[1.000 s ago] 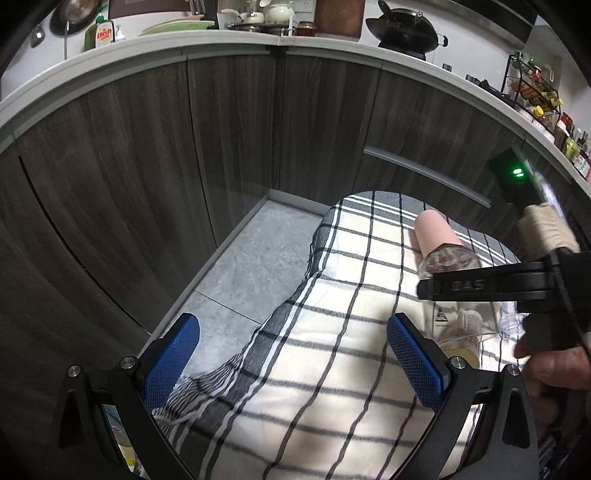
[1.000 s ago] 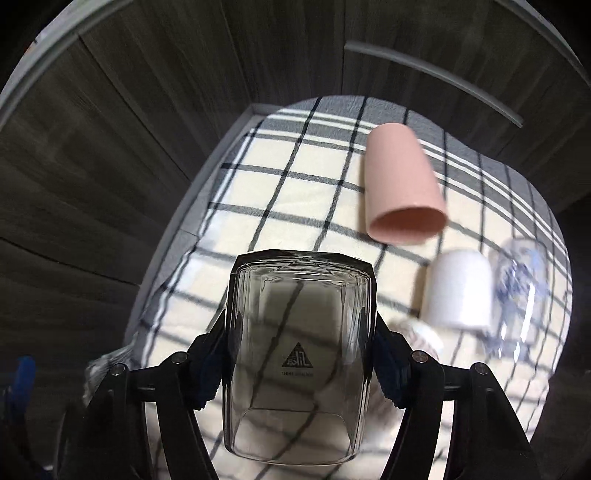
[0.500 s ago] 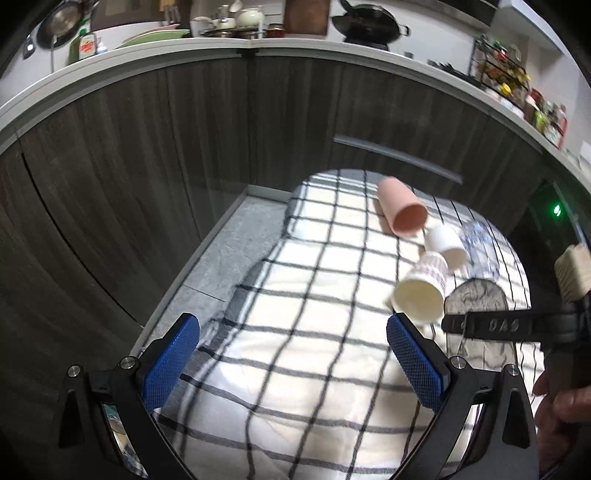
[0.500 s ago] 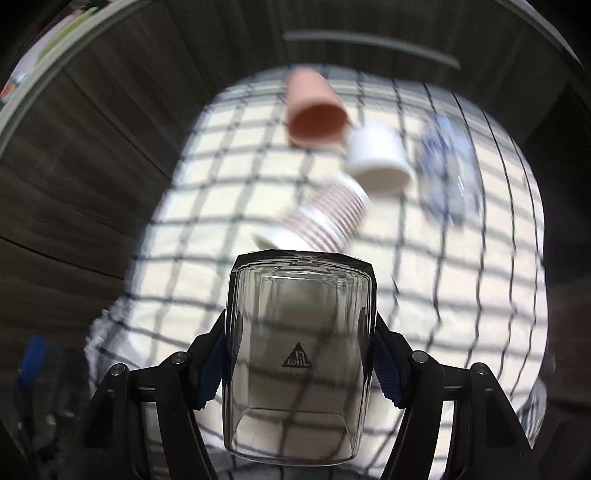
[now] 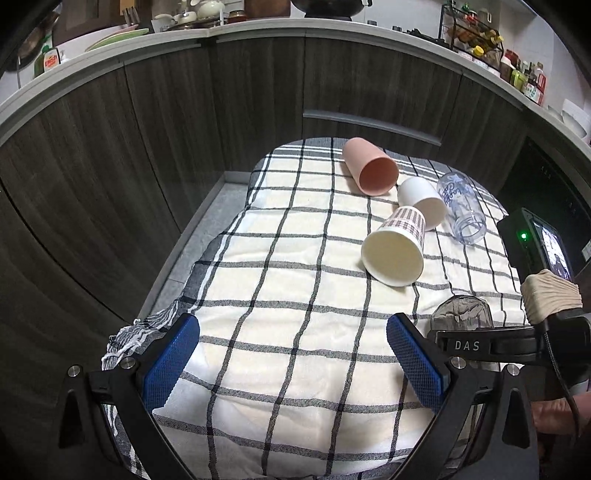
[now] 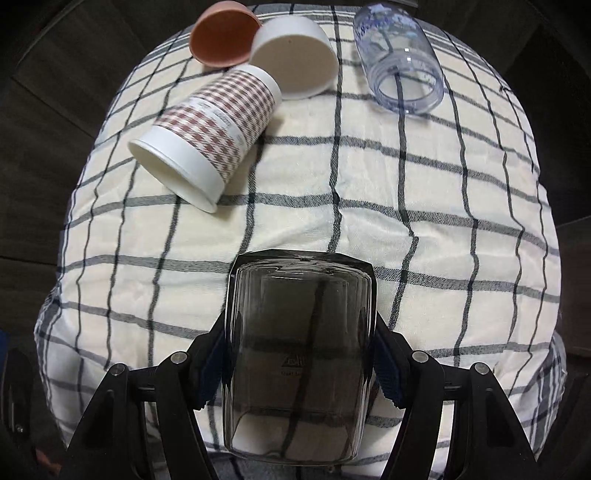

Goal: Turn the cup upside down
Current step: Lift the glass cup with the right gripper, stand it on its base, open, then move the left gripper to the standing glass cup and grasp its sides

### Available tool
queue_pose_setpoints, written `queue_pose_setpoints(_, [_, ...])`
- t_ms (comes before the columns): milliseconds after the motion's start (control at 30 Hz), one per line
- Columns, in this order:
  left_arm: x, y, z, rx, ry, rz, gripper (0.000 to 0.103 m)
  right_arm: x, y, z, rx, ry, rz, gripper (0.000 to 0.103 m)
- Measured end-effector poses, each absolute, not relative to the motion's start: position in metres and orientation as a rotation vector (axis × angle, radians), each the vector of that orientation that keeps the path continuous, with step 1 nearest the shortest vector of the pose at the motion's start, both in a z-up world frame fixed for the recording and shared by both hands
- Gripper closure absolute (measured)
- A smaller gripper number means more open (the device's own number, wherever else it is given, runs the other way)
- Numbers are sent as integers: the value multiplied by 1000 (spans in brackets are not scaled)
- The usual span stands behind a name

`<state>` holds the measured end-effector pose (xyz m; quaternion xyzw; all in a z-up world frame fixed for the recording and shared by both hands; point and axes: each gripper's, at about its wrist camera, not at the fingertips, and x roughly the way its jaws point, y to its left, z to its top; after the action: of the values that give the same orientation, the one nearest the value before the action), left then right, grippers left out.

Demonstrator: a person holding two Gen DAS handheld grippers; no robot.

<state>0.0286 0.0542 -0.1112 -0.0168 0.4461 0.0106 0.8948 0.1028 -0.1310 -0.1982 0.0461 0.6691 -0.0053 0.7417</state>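
A checked cloth (image 5: pixel 295 280) covered the low desk, with dark wood kitchen cabinets (image 5: pixel 147 147) curving behind it. In the left wrist view, our left tool (image 5: pixel 291 358) hung above the near part of the cloth with its blue pads spread wide and nothing between them. Further back lay four vessels on their sides: a pink cup (image 5: pixel 369 170), a white cup (image 5: pixel 421 201), a plaid paper cup (image 5: pixel 397 243) touching it, and a clear bottle (image 5: pixel 461 206) just beside them. At the right edge, the smoky glass cup (image 5: pixel 461 314) showed above our right tool's arm, near the cloth.

In the right wrist view, our right tool (image 6: pixel 299 354) pinched the glass cup (image 6: pixel 299 350) by its side walls, pads pressed on opposite flanks about mid-height. Whether its mouth faced us or away we could not tell for certain, nor whether it touched the cloth. The plaid paper cup (image 6: pixel 210 129), white cup (image 6: pixel 295 59), pink cup (image 6: pixel 225 33) and clear bottle (image 6: pixel 399 62) lay well beyond it.

We judged the cup rigid, smooth and fairly slippery, heavier than the paper ones, and liable to crack if dropped hard. A mid-wall pinch suited it; the soft cloth should cushion the set-down.
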Motion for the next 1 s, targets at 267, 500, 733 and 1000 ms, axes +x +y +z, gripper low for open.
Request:
queue_pose_setpoints(267, [30,53,-112,-21,931,27,0,102,-131,-203,90,1465,-10,32])
queue_pose_setpoints(500, [25,43,-101,0,923,12,0,92,-136,-172,96,1369,3,20])
queue_pose_setpoints(733, [22,15,-90,33,918,-42,0,68,-164,-122,96,1201,-13,16])
queue_pose_setpoints(1000, [20,-25,-82,70,894,-114,0,44,-193,-85,98,1019,-65,15])
